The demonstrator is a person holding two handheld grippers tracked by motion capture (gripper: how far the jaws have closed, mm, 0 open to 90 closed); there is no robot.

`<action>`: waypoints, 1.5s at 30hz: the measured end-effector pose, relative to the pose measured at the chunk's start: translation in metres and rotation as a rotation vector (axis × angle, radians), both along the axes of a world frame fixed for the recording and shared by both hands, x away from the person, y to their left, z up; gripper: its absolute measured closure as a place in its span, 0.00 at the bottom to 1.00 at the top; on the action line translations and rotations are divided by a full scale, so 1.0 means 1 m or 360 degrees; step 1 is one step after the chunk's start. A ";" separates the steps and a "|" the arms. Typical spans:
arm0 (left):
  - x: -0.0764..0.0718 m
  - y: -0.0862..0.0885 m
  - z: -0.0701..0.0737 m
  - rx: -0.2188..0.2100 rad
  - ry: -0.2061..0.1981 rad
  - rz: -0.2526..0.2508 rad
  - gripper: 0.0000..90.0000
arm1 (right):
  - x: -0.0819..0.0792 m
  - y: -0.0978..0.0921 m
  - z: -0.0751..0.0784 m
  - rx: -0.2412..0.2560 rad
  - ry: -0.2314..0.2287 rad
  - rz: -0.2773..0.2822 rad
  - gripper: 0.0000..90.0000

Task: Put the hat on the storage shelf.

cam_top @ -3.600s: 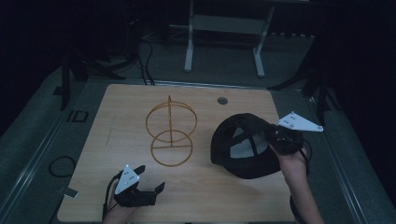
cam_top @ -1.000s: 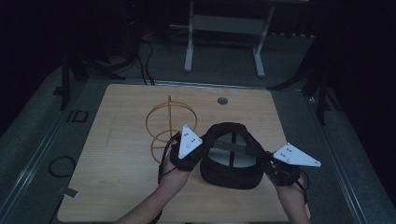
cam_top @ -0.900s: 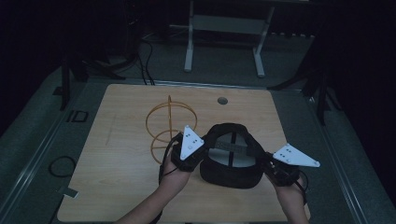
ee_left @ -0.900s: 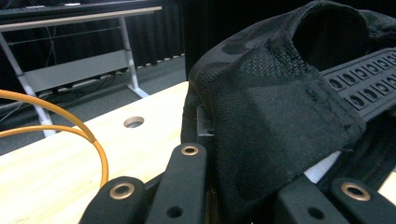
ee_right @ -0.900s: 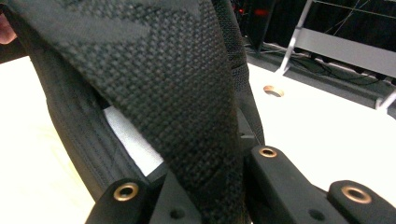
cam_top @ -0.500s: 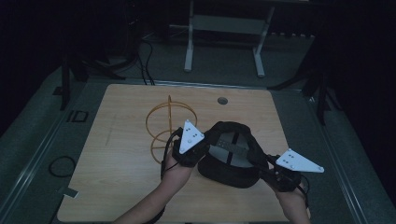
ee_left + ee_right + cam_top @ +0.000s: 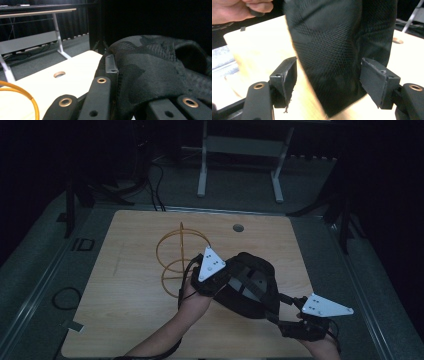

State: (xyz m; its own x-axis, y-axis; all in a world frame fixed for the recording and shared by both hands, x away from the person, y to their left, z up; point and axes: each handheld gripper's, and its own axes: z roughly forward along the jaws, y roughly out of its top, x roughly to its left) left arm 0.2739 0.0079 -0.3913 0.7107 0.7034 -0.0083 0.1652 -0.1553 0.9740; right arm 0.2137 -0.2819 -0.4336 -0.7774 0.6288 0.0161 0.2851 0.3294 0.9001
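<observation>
R gripper (image 7: 292, 324) sits nearest, at the near edge of the tabletop (image 7: 125, 320), jaws wide apart w/ a flap of the black cap (image 7: 250, 285) hanging between them, not pinched. Cap lies mid-tabletop, just beyond R gripper. L gripper (image 7: 212, 282) is at the cap's left edge, jaws clamped on its fabric, hand (image 7: 192, 297) behind it. Wire stand (image 7: 177, 260), orange, stands just left of and beyond the cap. Round hole (image 7: 238, 227) lies farther back, well beyond the cap.
</observation>
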 end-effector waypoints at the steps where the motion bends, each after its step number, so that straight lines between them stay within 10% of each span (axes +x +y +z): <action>1: 0.000 0.001 0.000 -0.0022 -0.0006 -0.0041 0.98 | -0.002 -0.003 0.000 -0.0009 0.0001 0.0010 0.34; 18: 0.005 0.025 -0.004 -0.0031 -0.0028 -0.0376 0.98 | -0.002 -0.062 0.015 -0.0030 -0.0191 0.0045 0.52; 32: 0.008 0.044 -0.002 -0.0089 -0.0007 -0.0803 0.98 | 0.016 -0.009 0.036 -0.0167 -0.0372 0.0460 0.56; 45: 0.008 0.042 0.003 -0.0117 -0.0023 -0.0805 0.98 | 0.019 0.018 0.046 -0.0235 -0.0480 0.0609 0.74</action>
